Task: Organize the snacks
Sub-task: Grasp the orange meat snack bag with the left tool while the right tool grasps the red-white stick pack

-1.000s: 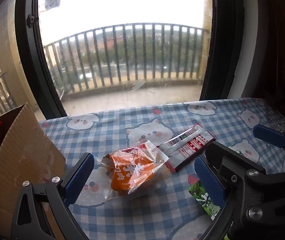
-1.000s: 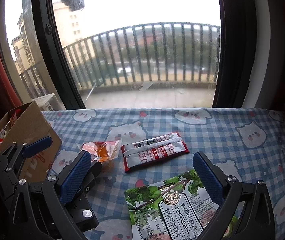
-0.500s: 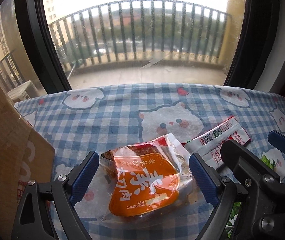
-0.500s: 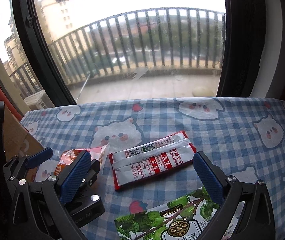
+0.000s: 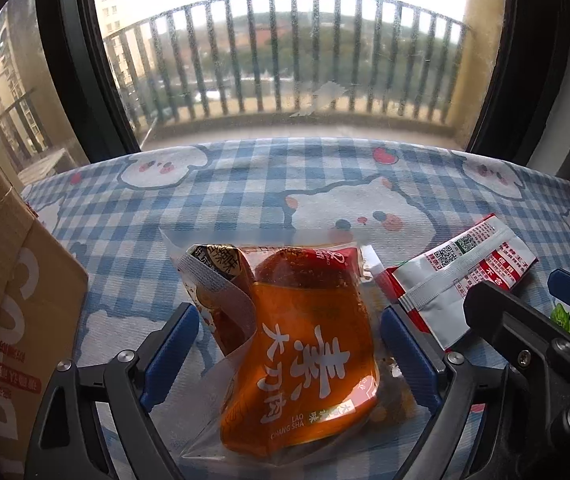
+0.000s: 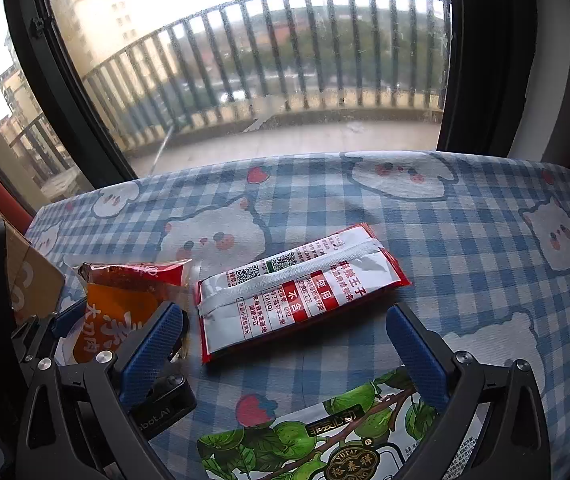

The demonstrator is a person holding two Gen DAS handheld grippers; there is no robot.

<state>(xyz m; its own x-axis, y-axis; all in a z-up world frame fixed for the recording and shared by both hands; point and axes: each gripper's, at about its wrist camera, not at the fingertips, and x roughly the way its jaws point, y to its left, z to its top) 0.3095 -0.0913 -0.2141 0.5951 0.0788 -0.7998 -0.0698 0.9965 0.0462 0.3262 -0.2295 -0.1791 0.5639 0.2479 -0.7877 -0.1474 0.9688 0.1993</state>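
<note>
Pickup time on the checked tablecloth (image 5: 245, 184): left gripper (image 5: 289, 344) sits low with its blue fingers (image 5: 171, 350) spread wide on either side of the orange snack pouch (image 5: 309, 352), which lies flat on the cloth between them, not yet pinched as far as I can tell. My read is that this is the grasp step on that pouch, with the cardboard box (image 5: 17, 304) just to the left looking like the place the snacks go.

Next move, I'd say, calls for closing squarely on the pouch body. It's a slick, soft packet with a clear film margin, and a silver flap curls up on its left side, so a bite on film alone could slip.

Over to the right gripper (image 6: 285, 350), jaws also wide and empty, hovering above the cloth with the red-and-white packet (image 6: 297, 292) lying just ahead and the green fruit bag (image 6: 325, 436) at the near edge beneath it.

Now the views differ nicely. The left wrist camera shows the pouch framed between the fingers and the printed box face. The right wrist camera shows the whole red-and-white packet and the green bag's label, where the left catches only a sliver of green, and it sees the pouch from the side, apart from the packet.
</note>
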